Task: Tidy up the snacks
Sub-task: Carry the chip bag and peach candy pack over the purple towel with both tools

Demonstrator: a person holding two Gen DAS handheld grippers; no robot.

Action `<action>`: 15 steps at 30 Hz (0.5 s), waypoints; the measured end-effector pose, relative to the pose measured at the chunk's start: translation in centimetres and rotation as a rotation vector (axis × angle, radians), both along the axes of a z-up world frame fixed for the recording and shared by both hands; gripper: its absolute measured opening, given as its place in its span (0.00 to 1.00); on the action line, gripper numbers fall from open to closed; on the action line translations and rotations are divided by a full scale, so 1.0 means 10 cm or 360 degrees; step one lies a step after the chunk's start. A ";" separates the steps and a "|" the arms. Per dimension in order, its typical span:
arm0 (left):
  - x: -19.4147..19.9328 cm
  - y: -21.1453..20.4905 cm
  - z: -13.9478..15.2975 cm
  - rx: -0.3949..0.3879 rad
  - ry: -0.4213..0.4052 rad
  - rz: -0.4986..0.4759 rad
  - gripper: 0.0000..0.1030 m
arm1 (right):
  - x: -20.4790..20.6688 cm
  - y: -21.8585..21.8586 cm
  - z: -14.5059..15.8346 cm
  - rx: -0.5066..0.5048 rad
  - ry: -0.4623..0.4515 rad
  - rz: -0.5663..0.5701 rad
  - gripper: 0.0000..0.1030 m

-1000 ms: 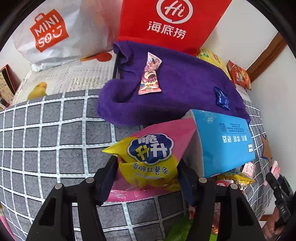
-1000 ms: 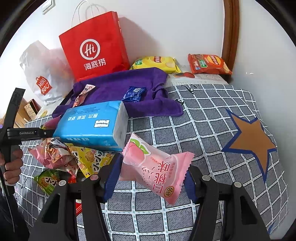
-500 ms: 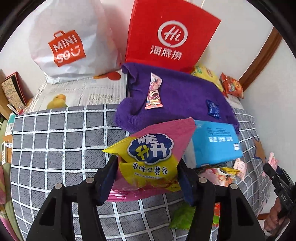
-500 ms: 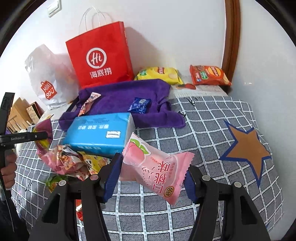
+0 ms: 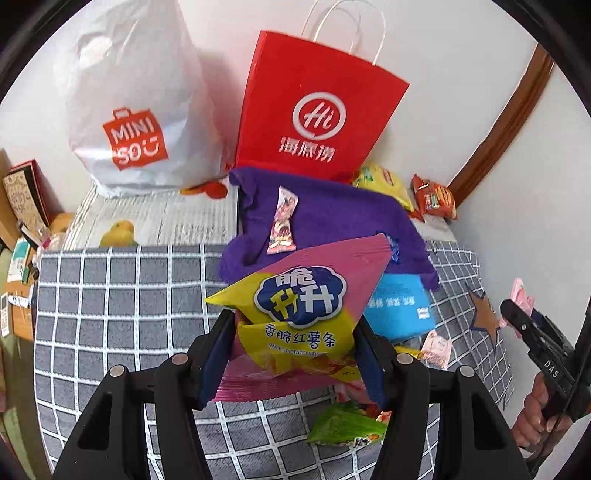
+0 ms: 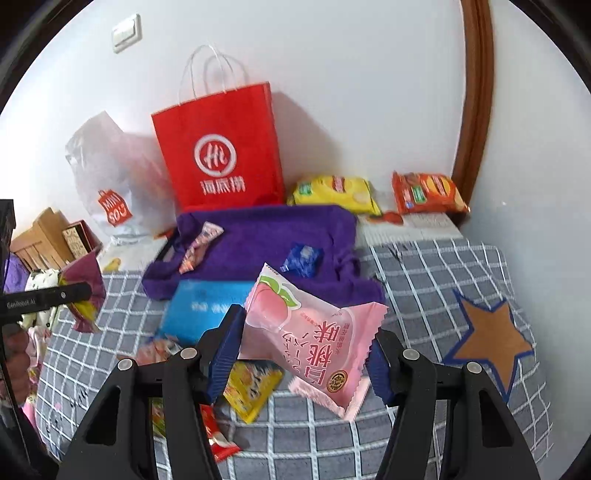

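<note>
left claw: left gripper [image 5: 295, 354] clenched on sweet potato stick bag [image 5: 299, 317], pads pressing both sides, bag lifted clear of the bed
right claw: right gripper [image 6: 306, 354] clenched on pink peach snack pack [image 6: 314, 339], tilted, held above the checked blanket [image 6: 424, 280]
red paper bag [image 5: 314, 118]: upright at far wall, mouth not in view, contents can't tell
white plastic bag [image 5: 136, 110]: left of red bag, touching it, opaque, contents can't tell
purple towel [image 6: 266, 236]: spread in front of red bag; candy stick pack [image 6: 201, 245] on its left part, small blue packet [image 6: 303, 260] on its right part
blue tissue pack [image 6: 207, 310]: on blanket at towel's near edge
loose pile: green snack bag [image 5: 347, 424] and yellow snack bag [image 6: 251, 384] near the tissue pack
left view only: duck print [image 5: 118, 232] on far-left sheet
right view only: wall switch [image 6: 127, 33], full star patch [image 6: 491, 343], yellow chip bag [image 6: 336, 190] and orange biscuit pack [image 6: 424, 192] fully visible at far wall
</note>
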State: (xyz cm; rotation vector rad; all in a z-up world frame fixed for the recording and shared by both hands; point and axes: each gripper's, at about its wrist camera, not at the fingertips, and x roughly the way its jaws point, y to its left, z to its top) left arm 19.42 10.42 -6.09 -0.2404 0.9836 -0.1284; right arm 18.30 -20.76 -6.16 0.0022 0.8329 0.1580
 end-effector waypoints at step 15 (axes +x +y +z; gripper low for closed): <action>0.44 -0.15 0.32 0.0012 -0.0095 -0.0039 0.58 | 0.52 0.35 0.33 -0.0024 -0.0165 0.0089 0.59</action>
